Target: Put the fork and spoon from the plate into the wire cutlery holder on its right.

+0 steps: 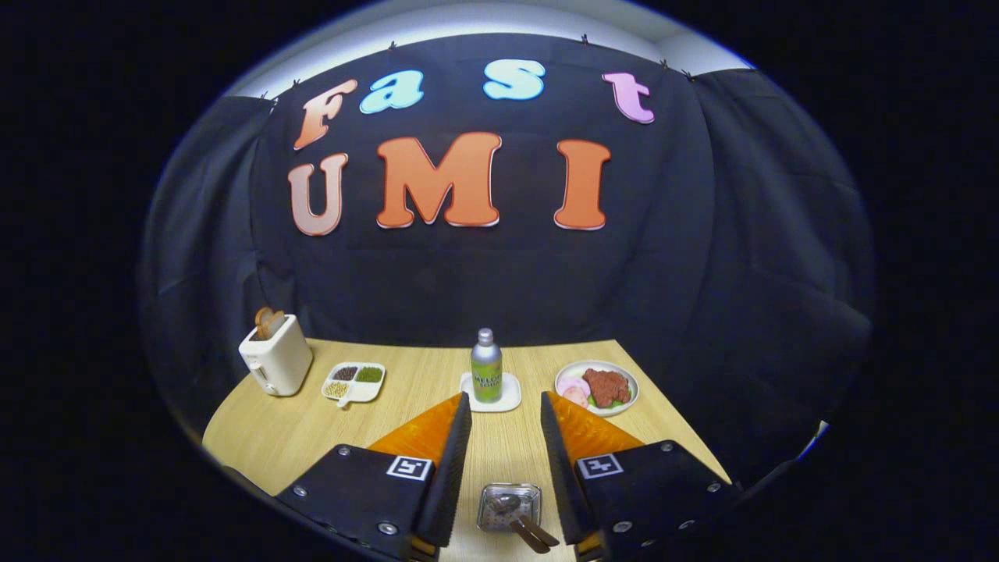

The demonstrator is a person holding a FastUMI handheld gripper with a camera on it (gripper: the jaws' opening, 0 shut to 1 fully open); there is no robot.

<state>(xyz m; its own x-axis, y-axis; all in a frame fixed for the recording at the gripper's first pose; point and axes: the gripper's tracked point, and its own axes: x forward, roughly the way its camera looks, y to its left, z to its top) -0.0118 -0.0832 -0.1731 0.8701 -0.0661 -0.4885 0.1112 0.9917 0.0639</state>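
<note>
Even overhead light, sharp, fisheye-warped edges.

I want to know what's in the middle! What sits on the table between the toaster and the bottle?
In the gripper view, a small divided dish of beans sits between the toaster and the bottle. The claw is open.

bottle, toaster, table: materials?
Bottle: likely metal, with a dull silver neck and cap and a green printed body. Toaster: probably plastic, smooth cream casing. Table: pale wood or laminate with fine straight grain. Gripper is open above it.
</note>
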